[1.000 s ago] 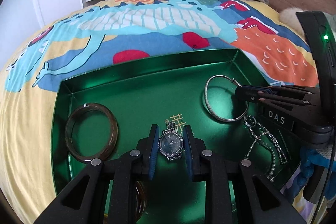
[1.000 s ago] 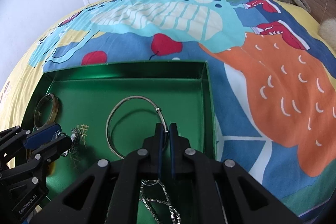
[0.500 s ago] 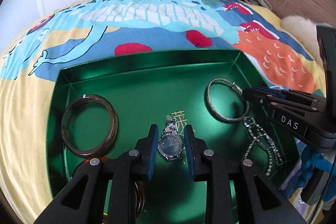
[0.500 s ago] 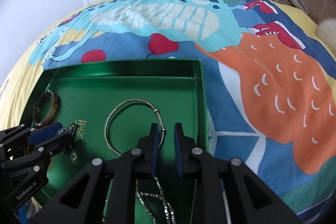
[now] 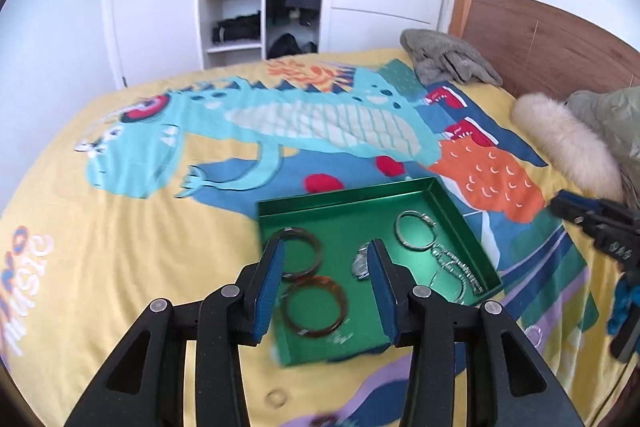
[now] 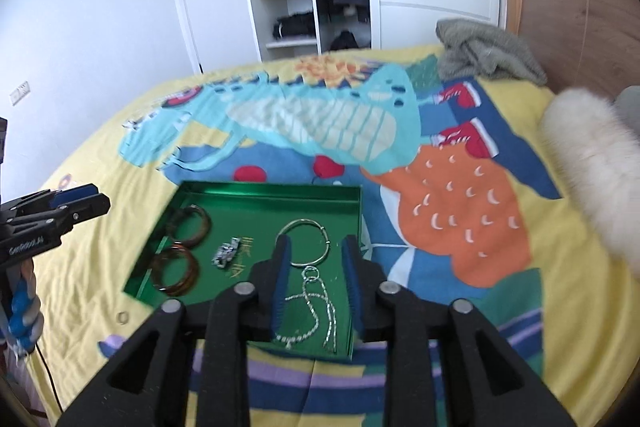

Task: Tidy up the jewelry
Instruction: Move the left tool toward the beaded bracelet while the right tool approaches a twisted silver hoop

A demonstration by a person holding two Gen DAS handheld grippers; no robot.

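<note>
Left wrist view blurs the watch (image 5: 361,264) in the green tray (image 5: 460,211); left claw (image 5: 326,291) and right claw (image 6: 316,277) gape wide, empty.

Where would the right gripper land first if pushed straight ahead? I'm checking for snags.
Probably on the silver chain necklace lying in the green metal tray, which sits between the open right gripper fingers; depth is unclear.

1. Both views are bright, with soft, even daylight and only weak shadows.
2. The shiny green metal tray (image 5: 456,215) shows light glare on its floor.
3. Fisheye distortion bends the edges; the corners are black.
4. Slight motion blur softens the colourful cartoon bedspread (image 6: 312,119).
</note>
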